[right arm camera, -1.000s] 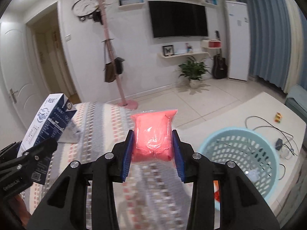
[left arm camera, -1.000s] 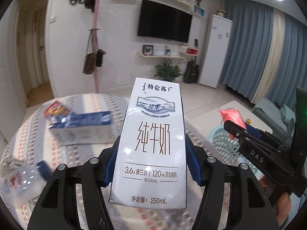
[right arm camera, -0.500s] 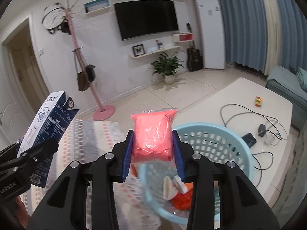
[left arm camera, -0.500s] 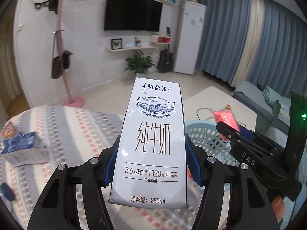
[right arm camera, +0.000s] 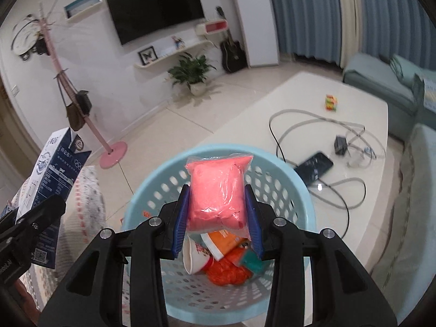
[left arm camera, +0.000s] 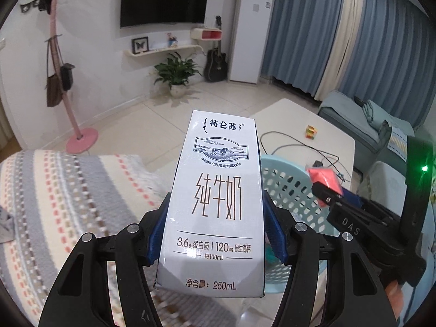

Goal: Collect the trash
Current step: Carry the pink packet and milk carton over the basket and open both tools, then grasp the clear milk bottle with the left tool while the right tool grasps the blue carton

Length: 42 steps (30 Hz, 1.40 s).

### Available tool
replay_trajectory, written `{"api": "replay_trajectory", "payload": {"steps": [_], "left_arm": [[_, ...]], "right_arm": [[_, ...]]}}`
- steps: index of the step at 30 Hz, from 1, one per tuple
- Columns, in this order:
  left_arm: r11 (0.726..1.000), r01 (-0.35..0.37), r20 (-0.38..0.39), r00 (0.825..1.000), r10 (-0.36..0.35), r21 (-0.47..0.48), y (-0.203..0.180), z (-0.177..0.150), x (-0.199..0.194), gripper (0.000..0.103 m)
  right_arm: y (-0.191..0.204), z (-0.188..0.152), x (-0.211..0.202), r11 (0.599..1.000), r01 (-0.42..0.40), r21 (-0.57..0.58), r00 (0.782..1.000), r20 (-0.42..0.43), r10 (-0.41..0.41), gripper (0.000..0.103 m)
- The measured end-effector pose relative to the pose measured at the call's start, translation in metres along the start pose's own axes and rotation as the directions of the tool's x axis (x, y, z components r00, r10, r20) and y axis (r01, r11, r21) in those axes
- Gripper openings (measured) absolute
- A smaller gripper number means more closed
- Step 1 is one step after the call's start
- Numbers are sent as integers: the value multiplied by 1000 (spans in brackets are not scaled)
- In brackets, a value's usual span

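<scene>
1. Right wrist view: the right gripper is clenching a pink bag by its two sides, directly above the open mouth of the blue basket, where a paper cup and orange wrappers are already lying.
2. The bag is looking soft, light and slippery in its clear film; gripping across the bulging middle, as now, seems safest, since the film edges would likely slide out.
3. The left gripper is grasping a milk carton upright by its side walls, beside the basket's rim and over the edge of the striped cloth.
4. The carton is probably stiff but crushable if empty, so a low, flat-sided hold suits it.
</scene>
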<state>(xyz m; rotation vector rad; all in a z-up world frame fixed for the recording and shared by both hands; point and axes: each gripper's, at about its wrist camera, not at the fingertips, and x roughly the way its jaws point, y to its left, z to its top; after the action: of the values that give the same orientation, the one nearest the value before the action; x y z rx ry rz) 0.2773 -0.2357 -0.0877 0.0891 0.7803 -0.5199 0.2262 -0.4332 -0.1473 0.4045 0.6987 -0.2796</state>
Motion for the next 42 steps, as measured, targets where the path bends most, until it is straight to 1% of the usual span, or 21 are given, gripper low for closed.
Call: {"api": "replay_trajectory", "payload": {"steps": [2, 4, 7, 12, 18, 25, 28, 32, 36, 38, 40, 41, 42], "left_arm": [[1000, 25, -19, 999, -26, -17, -2, 1, 6, 62], [998, 53, -23, 998, -54, -43, 0, 1, 7, 65], [996, 66, -23, 997, -68, -51, -1, -1, 6, 66], [996, 69, -21, 997, -71, -60, 0, -6, 2, 66], [996, 62, -6, 998, -62, -58, 5, -13, -12, 66], [996, 57, 44, 998, -54, -67, 13, -18, -48, 66], [996, 30, 73, 997, -24, -84, 28, -24, -70, 66], [991, -8, 104, 994, 22, -137, 59, -36, -101, 66], [978, -71, 127, 987, 96, -194, 93, -49, -137, 66], [968, -114, 137, 980, 147, -223, 114, -57, -158, 66], [953, -165, 144, 968, 206, -254, 136, -65, -178, 66], [945, -187, 148, 961, 232, -267, 145, -70, -188, 66], [933, -221, 149, 951, 271, -284, 158, -76, -201, 66]], "right_arm": [[-6, -3, 5, 1000, 2, 12, 1000, -20, -2, 37], [-11, -5, 8, 1000, -1, 23, 999, -36, 2, 48], [-14, -6, 7, 999, -9, 34, 999, -38, 10, 54], [-9, -6, 3, 999, -19, 29, 999, -37, 20, 55], [3, -5, -8, 1000, -26, -11, 1000, -17, 26, 55], [21, -2, -30, 997, -63, -43, 998, 21, 64, 55], [36, 0, -42, 994, -89, -68, 995, 42, 92, 60], [64, 1, -57, 984, -140, -111, 987, 59, 147, 60], [103, -7, -69, 965, -203, -166, 975, 54, 215, 64], [126, -13, -75, 950, -230, -209, 969, 46, 244, 64], [149, -20, -80, 934, -256, -251, 961, 35, 273, 64], [158, -23, -82, 926, -266, -267, 958, 29, 284, 64], [171, -27, -84, 914, -282, -291, 953, 22, 301, 64]]}}
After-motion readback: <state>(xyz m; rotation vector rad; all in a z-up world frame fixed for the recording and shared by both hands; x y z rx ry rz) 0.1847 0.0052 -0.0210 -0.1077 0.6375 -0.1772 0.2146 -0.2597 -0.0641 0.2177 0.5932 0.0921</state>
